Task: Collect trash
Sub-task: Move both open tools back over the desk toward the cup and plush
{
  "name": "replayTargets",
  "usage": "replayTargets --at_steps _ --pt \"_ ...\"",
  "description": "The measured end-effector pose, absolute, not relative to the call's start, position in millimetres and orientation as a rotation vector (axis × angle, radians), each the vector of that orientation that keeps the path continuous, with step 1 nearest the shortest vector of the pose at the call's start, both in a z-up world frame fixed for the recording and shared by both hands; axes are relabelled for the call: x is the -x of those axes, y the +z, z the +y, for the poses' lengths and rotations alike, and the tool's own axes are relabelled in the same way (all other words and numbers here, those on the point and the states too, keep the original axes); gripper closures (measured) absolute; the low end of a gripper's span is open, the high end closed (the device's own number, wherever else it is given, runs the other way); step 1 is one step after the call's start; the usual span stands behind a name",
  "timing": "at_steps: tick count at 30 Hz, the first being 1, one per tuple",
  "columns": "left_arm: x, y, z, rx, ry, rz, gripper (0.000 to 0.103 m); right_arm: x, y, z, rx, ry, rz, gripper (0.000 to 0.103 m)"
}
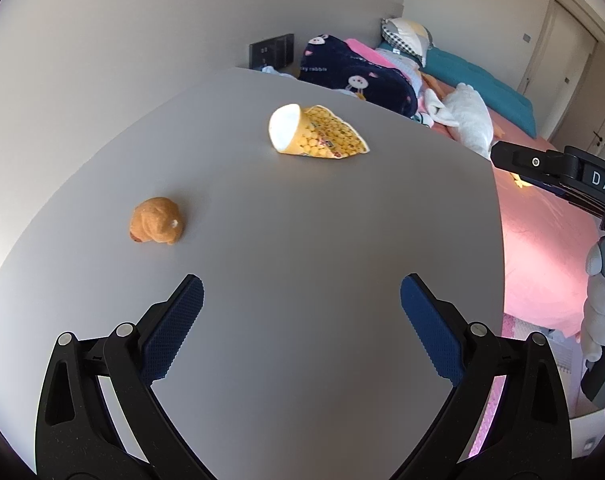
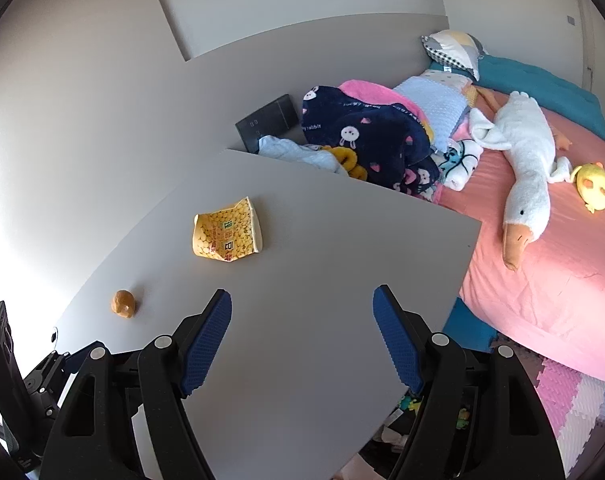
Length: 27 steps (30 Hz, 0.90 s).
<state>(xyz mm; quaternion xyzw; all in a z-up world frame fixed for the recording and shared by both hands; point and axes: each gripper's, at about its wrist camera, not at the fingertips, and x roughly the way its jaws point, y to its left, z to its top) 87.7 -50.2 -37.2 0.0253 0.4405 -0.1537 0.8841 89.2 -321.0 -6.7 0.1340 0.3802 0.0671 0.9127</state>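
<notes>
A crushed yellow paper cup [image 1: 314, 133] lies on its side on the grey table [image 1: 302, 220], its white mouth facing left. It also shows in the right wrist view [image 2: 227, 235]. A small brown crumpled lump [image 1: 157, 220] lies to the left of it, also in the right wrist view [image 2: 123, 303]. My left gripper [image 1: 302, 300] is open and empty above the table's near part. My right gripper [image 2: 302, 308] is open and empty over the table's near right part; its body shows at the right edge of the left wrist view [image 1: 558, 176].
A bed with a pink sheet [image 2: 542, 280] lies right of the table, with a white goose plush [image 2: 522, 168], a yellow plush [image 2: 594, 186], a navy blanket [image 2: 366, 128] and pillows. A black panel [image 2: 268, 122] leans on the wall behind the table. Foam mats [image 2: 574, 400] cover the floor.
</notes>
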Motion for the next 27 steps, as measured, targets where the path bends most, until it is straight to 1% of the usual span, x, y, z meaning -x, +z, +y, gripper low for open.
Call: replayTargets --at_steps 19,27 --pt "-132 -54 24 0.030 -0.159 0.910 0.007 -142 -17 -258 -0.248 0.236 0.782 0.029" --pt "-161 -62 37 0.024 -0.131 0.916 0.009 -166 -20 -228 -0.195 0.273 0.814 0.029"
